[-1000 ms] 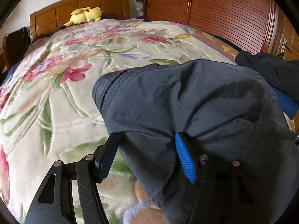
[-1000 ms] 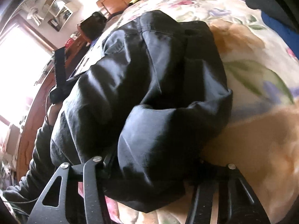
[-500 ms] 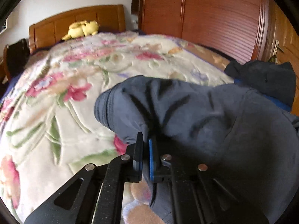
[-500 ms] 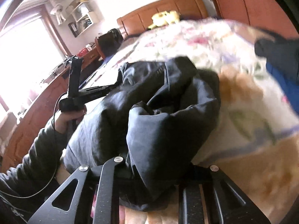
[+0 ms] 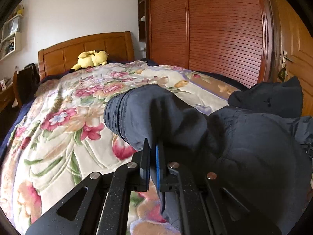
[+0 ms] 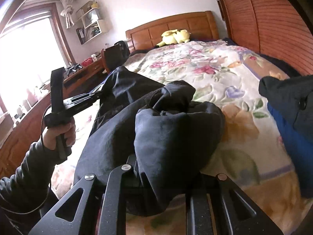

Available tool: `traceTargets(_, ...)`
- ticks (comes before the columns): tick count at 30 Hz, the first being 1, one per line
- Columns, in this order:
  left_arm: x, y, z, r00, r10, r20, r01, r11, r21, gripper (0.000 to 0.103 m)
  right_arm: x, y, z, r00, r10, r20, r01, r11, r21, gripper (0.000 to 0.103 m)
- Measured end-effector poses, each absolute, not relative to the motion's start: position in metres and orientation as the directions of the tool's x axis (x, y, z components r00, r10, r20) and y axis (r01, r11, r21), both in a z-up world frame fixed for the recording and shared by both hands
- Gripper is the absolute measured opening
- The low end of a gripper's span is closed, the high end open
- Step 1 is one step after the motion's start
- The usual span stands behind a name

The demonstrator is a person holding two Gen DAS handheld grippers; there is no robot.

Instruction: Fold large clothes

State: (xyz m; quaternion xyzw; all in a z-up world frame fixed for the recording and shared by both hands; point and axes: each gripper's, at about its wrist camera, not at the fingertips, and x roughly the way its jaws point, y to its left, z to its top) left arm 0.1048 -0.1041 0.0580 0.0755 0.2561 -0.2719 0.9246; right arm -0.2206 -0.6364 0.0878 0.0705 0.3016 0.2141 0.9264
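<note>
Over floral bed [image 5: 58,129], dark jacket [image 5: 244,146] slung crosswise — cuff [image 5: 117,115] headboard-ward

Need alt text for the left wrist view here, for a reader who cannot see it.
The left gripper is shut on a fold of a dark garment, held just above a floral bedspread. Behind are a yellow plush toy by the wooden headboard and a slatted wardrobe.

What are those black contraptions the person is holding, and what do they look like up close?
Each is a hand-held gripper of matte black, speckled metal: slotted link bars with silver rivets leading to two flat jaws. The left gripper has blue pads. In the right wrist view, it shows an upright black handle trailing a thin black cable over the left hand, above a dark grey sleeve.
</note>
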Motion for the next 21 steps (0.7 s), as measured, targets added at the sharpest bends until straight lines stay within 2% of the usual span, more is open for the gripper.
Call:
traceTargets(3, 0.112, -0.101, 0.049, 0.726, -0.440, -0.528, 0.521, 0.854, 0.005, 0.005, -0.210, -0.628, 0.072, 0.716, 0.424, -0.554, -0.352, 0.905, 0.239, 0.017)
traceTargets(6, 0.108, -0.097, 0.049, 0.738, -0.430, -0.520, 0.504, 0.864, 0.000, 0.004, -0.214, -0.625, 0.075, 0.729, 0.445, -0.520, -0.364, 0.896, 0.255, 0.016)
traceTargets(15, 0.096, -0.107, 0.103, 0.794, -0.450, -0.409, 0.499, 0.866, 0.017, 0.004, -0.209, -0.641, 0.109, 0.784, 0.424, -0.453, -0.372, 0.906, 0.202, 0.016)
traceTargets(21, 0.101, -0.152, 0.150, 0.804, -0.481, -0.349, 0.525, 0.850, 0.038, 0.004, -0.209, -0.669, 0.135, 0.824, 0.383, -0.417, -0.352, 0.923, 0.153, 0.016)
